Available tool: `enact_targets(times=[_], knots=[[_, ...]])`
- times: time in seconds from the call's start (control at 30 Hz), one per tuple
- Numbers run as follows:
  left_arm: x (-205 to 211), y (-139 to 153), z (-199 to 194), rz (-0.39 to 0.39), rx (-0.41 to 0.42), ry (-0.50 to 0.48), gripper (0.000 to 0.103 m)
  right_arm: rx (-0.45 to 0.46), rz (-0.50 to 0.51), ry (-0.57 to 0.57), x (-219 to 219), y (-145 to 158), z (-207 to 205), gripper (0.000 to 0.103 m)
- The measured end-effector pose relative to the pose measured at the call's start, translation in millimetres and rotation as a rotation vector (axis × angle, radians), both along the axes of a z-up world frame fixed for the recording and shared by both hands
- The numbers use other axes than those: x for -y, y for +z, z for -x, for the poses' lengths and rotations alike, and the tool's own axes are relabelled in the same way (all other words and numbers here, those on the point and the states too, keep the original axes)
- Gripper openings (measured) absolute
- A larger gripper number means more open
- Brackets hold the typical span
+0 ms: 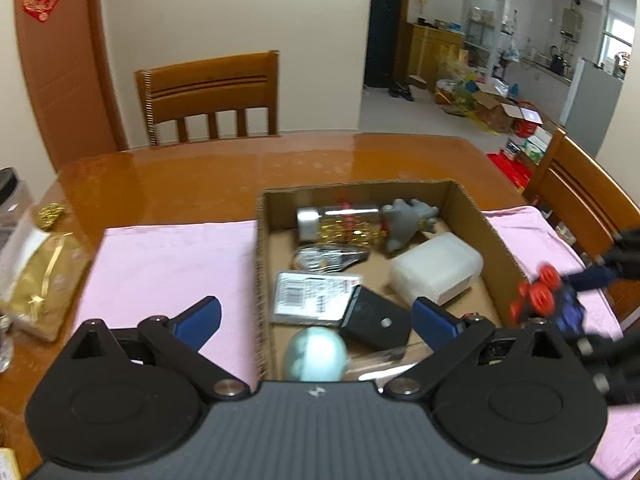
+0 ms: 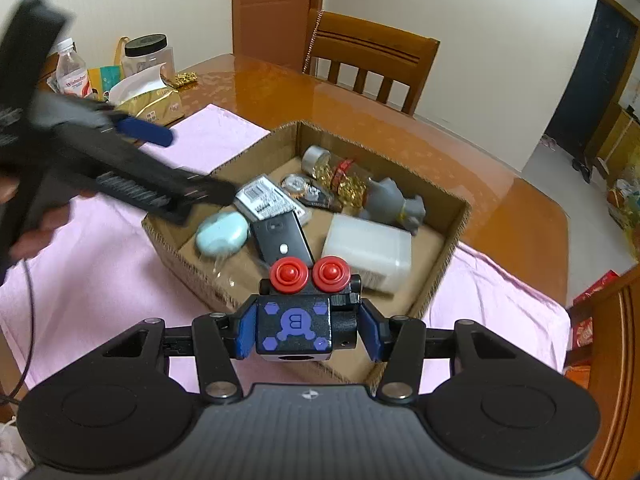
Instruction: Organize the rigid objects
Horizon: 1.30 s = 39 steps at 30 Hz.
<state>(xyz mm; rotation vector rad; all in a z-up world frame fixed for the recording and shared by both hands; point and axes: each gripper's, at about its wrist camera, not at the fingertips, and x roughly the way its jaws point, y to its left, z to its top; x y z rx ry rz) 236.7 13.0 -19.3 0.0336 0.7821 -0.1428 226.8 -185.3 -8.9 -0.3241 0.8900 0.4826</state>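
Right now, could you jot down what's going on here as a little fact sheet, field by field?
Setting: wooden table with pink cloth
Container: open cardboard box
In the box: white plastic container, grey toy figure, jar of gold pieces, black case, pale blue oval case, barcoded pack
Right gripper: shut on blue toy robot with red eyes, above the box's near edge
Left gripper: open, holding nothing, above the box
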Motion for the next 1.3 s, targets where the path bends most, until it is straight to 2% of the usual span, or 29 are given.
enact_targets(times=[0.37, 0.63, 0.7, 0.77, 0.83, 1.07, 1.3], knots=[[-24, 8, 34, -0.016, 0.044, 0.078, 0.102, -0.027, 0.008, 0.067, -47, -18, -74, 0.056], [-31, 9, 44, -0.033, 0.048, 0.087, 0.102, -0.063, 0.047, 0.048, -71, -44, -112, 0.056], [-30, 8, 46, -0.039, 0.051, 0.086, 0.102, -0.05, 0.055, 0.031, -73, -46, -116, 0.064], [-30, 9, 48, -0.037, 0.05, 0.087, 0.102, -0.046, 0.049, 0.022, -72, -45, -118, 0.095], [-29, 10, 48, -0.036, 0.05, 0.089, 0.102, -0.022, 0.041, 0.013, -69, -41, -116, 0.102], [-25, 15, 44, -0.025, 0.029, 0.103, 0.102, -0.036, 0.038, -0.04, -55, -28, -105, 0.103], [-13, 21, 43, -0.062, 0.0, 0.11, 0.102, -0.079, 0.065, -0.11, -40, -13, -80, 0.103]])
